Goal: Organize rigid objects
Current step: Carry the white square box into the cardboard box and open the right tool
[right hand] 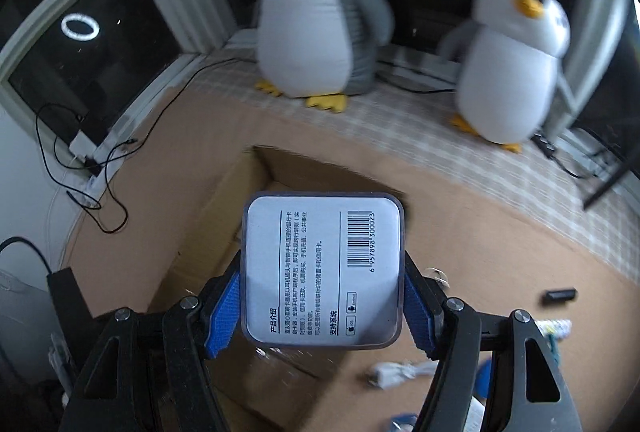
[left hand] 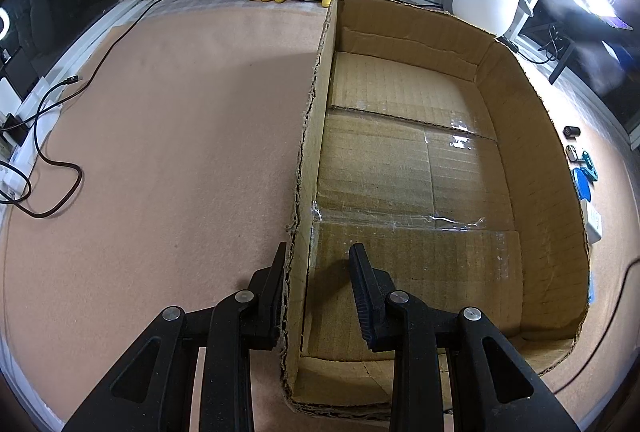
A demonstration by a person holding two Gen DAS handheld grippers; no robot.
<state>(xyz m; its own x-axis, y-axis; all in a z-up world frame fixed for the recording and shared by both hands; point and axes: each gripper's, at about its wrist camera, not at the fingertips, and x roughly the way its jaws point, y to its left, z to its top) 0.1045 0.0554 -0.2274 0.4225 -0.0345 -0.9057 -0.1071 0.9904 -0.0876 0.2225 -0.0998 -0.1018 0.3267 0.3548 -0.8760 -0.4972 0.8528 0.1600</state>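
At the lower centre of the right view, the right tool [right hand: 322,296] pinched a white square labelled package [right hand: 322,268] above the open brown cardboard box [right hand: 192,232], apparently for dropping in; the left tool [left hand: 320,280] straddled the box wall, spread, seemingly steadying it.

left view: sharp, warm light | big white glare top right | claw [left hand: 320,272] drops a dark shadow in the box [left hand: 400,168] | tape [left hand: 460,140] shines | right view: dimmer, bluish | penguins [right hand: 316,12] and floor smeared by blur | label [right hand: 322,268] sharp | ring light [right hand: 80,27] glows in window | both bend round, black corners
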